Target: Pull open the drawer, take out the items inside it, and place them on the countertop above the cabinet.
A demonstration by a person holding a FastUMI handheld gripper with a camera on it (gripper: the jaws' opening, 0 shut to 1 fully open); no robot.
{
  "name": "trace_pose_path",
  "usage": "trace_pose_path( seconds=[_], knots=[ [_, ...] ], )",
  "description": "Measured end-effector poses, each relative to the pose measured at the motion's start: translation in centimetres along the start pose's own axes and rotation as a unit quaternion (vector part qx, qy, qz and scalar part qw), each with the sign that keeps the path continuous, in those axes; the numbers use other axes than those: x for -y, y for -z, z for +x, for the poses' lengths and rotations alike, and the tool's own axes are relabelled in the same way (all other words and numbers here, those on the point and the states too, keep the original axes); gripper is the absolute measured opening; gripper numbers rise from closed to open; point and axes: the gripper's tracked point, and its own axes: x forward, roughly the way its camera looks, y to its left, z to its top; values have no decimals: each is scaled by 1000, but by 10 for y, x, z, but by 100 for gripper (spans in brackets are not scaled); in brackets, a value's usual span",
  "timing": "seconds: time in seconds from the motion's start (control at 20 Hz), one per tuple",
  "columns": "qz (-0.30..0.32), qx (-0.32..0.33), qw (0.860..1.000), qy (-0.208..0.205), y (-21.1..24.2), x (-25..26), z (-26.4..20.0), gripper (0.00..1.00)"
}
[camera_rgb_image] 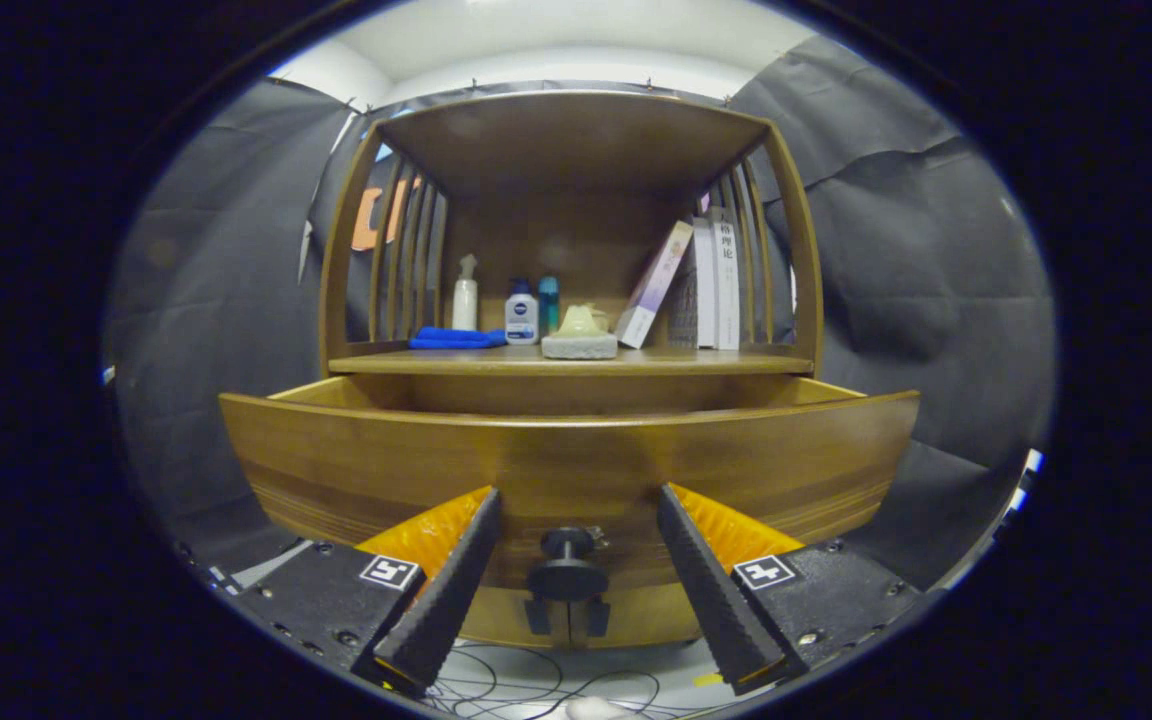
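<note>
Ahead, gripper (576, 510) jaws gape around drawer (566, 465) knob (567, 545); bottles (521, 312) above.

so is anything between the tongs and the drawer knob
Nothing visible is. The tongs are open with the drawer knob in the gap between the fingers, neither finger touching it. The drawer already stands pulled out below the countertop; its raised front hides whatever lies inside.

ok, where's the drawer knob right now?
The knob sits on the open drawer front, centred between the spread fingers of the gripper, neither touching it.
</note>
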Motion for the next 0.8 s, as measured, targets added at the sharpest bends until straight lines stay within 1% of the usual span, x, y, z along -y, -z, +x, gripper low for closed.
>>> trace_pose_path(
  seconds=[0.05,0.1,0.3,0.45,0.6,0.8],
  knots=[
    [6,5,1000,2,-10,-1,1,99],
    [2,11,1000,0,-6,-4,4,98],
    [-16,11,1000,10,-8,-3,15,98],
    [-8,7,1000,14,-9,-8,25,98],
    [-14,21,1000,16,-12,-9,42,99],
    [-4,13,1000,13,-16,-10,71,99]
  ],
)
